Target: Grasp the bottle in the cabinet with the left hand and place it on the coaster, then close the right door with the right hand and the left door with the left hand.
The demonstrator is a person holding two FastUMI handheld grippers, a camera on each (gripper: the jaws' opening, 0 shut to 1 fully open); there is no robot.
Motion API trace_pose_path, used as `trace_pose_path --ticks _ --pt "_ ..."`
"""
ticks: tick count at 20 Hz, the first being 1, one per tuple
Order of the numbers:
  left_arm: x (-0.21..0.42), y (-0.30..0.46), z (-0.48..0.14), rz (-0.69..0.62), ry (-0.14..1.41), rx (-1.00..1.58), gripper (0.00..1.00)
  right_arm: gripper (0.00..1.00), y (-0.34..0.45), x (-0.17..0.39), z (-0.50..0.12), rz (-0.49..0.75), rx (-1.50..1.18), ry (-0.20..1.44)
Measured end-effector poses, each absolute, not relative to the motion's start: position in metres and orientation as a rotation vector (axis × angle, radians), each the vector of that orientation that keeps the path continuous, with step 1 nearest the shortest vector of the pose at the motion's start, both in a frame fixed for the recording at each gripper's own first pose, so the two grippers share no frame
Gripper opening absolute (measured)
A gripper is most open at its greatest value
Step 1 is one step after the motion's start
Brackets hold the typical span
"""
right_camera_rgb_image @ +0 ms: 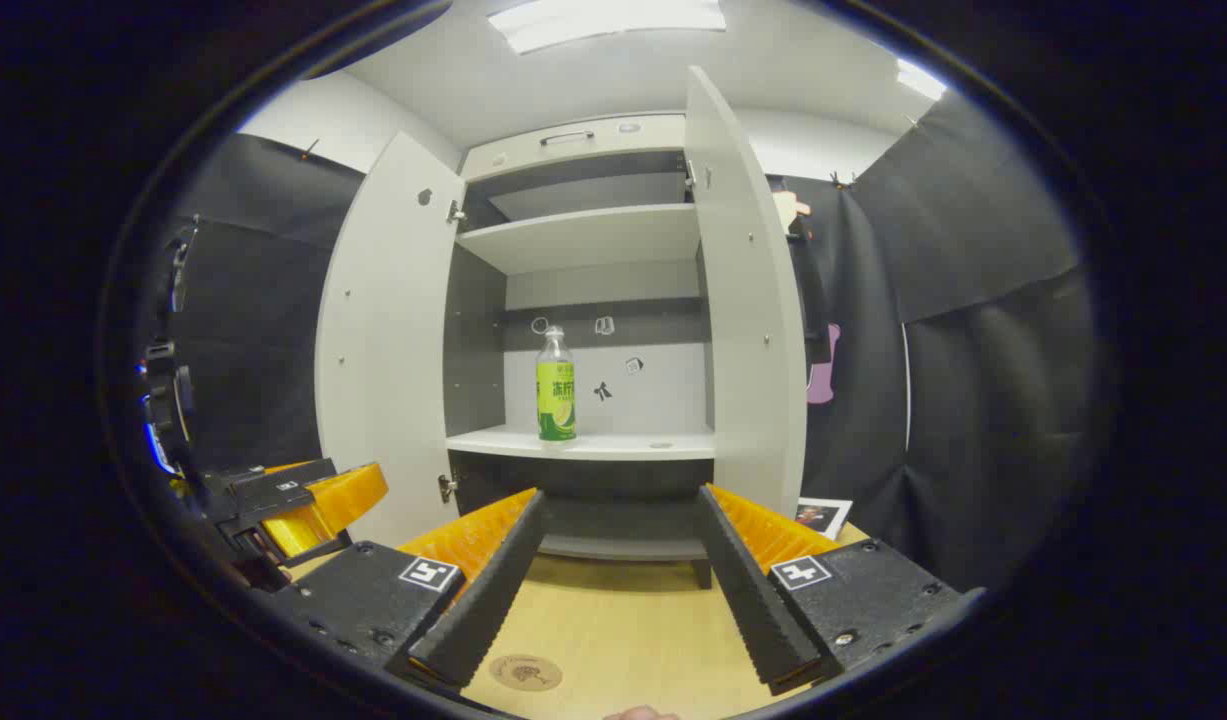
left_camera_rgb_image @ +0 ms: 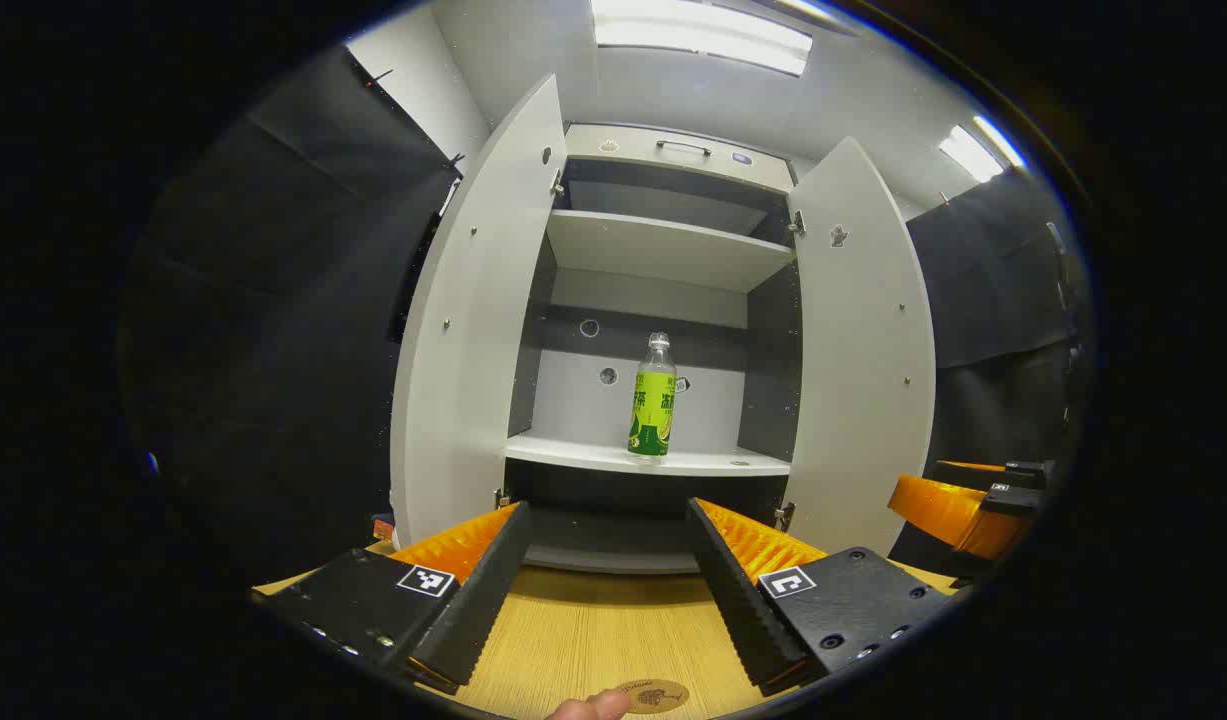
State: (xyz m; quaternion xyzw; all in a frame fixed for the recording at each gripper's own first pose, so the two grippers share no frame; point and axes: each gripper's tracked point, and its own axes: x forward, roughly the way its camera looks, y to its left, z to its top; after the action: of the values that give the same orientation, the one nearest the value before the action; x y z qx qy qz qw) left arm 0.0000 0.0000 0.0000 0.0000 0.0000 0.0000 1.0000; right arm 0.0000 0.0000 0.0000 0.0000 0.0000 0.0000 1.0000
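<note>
A clear bottle with a green label [left_camera_rgb_image: 652,400] stands upright on the lower shelf [left_camera_rgb_image: 613,458] of a white cabinet whose left door [left_camera_rgb_image: 473,320] and right door [left_camera_rgb_image: 863,350] both hang open. My left gripper [left_camera_rgb_image: 608,515] is open, well short of the shelf, above the wooden table. A round brown coaster [left_camera_rgb_image: 651,695] lies on the table near the bottom edge, beside a fingertip [left_camera_rgb_image: 593,706]. In the right gripper view the bottle [right_camera_rgb_image: 555,385] stands left of centre on the shelf; my right gripper [right_camera_rgb_image: 621,505] is open and holds nothing. The coaster [right_camera_rgb_image: 525,672] lies below it.
The wooden table [left_camera_rgb_image: 593,630] runs up to the cabinet's base. An upper shelf [left_camera_rgb_image: 663,248] is bare. Black cloth walls hang on both sides. The right gripper [left_camera_rgb_image: 968,505] shows at the right of the left gripper view. The left gripper [right_camera_rgb_image: 293,505] shows at the left.
</note>
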Motion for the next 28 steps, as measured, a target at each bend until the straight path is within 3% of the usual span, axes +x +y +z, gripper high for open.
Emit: trace_pose_path --ticks 12,17,28 --pt "0.002 0.01 0.002 0.017 -0.002 0.013 0.95 0.98 0.0 0.006 -0.003 -0.002 0.018 0.016" --pt "0.016 -0.007 0.001 -0.059 0.036 -0.069 0.95 0.98 0.001 0.01 -0.002 0.004 0.008 0.018" --pt "0.115 -0.033 0.033 -0.176 0.012 -0.019 0.94 0.98 -0.005 0.021 -0.003 -0.032 0.008 0.031"
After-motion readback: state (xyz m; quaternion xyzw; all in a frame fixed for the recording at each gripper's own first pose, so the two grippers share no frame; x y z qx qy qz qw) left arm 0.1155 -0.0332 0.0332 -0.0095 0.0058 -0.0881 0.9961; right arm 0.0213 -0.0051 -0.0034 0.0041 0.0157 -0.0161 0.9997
